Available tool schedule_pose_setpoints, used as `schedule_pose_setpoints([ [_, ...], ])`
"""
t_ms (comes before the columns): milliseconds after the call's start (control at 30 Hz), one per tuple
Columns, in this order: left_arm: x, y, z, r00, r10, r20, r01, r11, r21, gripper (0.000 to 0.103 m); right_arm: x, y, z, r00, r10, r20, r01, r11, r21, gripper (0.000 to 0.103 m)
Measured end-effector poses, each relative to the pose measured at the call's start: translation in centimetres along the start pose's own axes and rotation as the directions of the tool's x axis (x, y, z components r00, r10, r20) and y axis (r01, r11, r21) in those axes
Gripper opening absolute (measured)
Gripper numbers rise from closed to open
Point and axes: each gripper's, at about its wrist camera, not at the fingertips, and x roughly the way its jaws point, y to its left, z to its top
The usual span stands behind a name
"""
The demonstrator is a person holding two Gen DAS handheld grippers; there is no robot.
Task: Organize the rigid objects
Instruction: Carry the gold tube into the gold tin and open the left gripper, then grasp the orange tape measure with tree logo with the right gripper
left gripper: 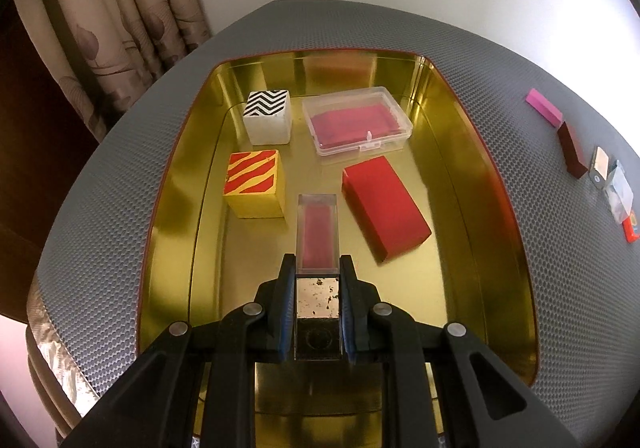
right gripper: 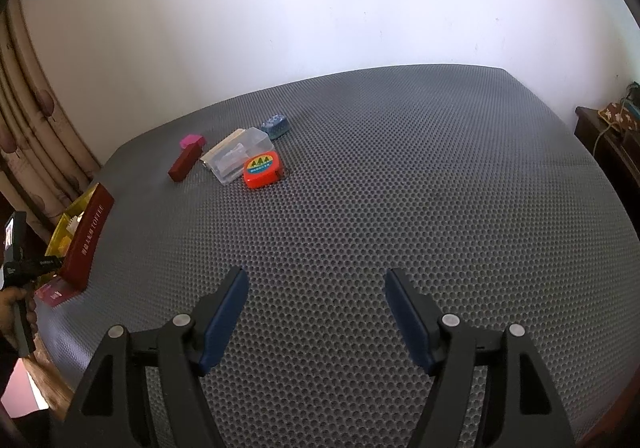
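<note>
The left gripper point(left gripper: 317, 272) has its fingers clamped on a clear case point(left gripper: 317, 236) jutting ahead between them over the gold tin point(left gripper: 460, 119), while the right gripper point(right gripper: 316, 284) hangs half-open and empty above the tabletop point(right gripper: 400, 187).

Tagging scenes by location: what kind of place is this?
Likely a home room, not a lab: patterned curtains, a plain white wall, a dark wooden cabinet, and a grey mat over the work surface.
</note>
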Motion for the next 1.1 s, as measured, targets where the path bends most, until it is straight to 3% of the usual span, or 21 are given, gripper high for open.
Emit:
schedule_pose_setpoints([
  [100,0.1,0.0,0.0,1.000,-0.012,-0.005,0.012,1.000,0.003,0.026,0.0,0.1,-0.1,1.000,-0.009,0.000,0.009,1.000,-0.007,0.073],
  [167,-0.6,0.0,0.1,0.999,-0.015,0.029,0.015,1.000,-0.004,0.059,0.1,0.2,-0.2,1.000,-0.011,0.000,0.011,1.000,-0.012,0.074],
  [267,-3.1,0.2,0.1,0.991,0.015,0.133,-0.016,1.000,0.006,0.077,0.4,0.8,-0.3,1.000,-0.014,-0.002,0.014,0.999,-0.029,0.075],
  [367,-6.3,0.5,-0.1,0.971,0.007,0.238,-0.006,1.000,-0.004,0.081,1.3,1.9,-0.1,1.000,-0.009,-0.016,0.008,0.998,-0.063,0.075],
  [467,-9.8,0.4,-0.8,0.936,-0.026,0.351,0.036,0.999,-0.024,0.096,3.0,3.9,0.8,0.999,0.004,-0.034,-0.008,0.991,-0.134,0.075],
  [567,-12.1,-0.5,-2.3,0.896,-0.086,0.436,0.101,0.995,-0.010,0.102,5.2,6.2,2.4,0.999,0.024,-0.046,-0.033,0.976,-0.215,0.075],
  [667,-12.6,-2.1,-3.5,0.883,-0.142,0.448,0.151,0.988,0.017,0.102,7.9,7.2,4.6,0.997,0.021,-0.078,-0.039,0.972,-0.231,0.075],
  [767,-11.8,-4.0,-5.3,0.887,-0.221,0.405,0.208,0.975,0.076,0.102,11.1,7.2,6.7,0.994,-0.003,-0.113,-0.021,0.977,-0.212,0.075],
  [933,-10.9,-5.5,-7.4,0.894,-0.266,0.360,0.241,0.964,0.113,0.102,15.4,7.3,9.0,0.984,-0.112,-0.137,0.075,0.965,-0.251,0.075],
  [1100,-10.6,-6.4,-8.1,0.894,-0.277,0.351,0.233,0.959,0.162,0.102,17.7,7.7,9.5,0.980,-0.123,-0.158,0.076,0.959,-0.275,0.075],
])
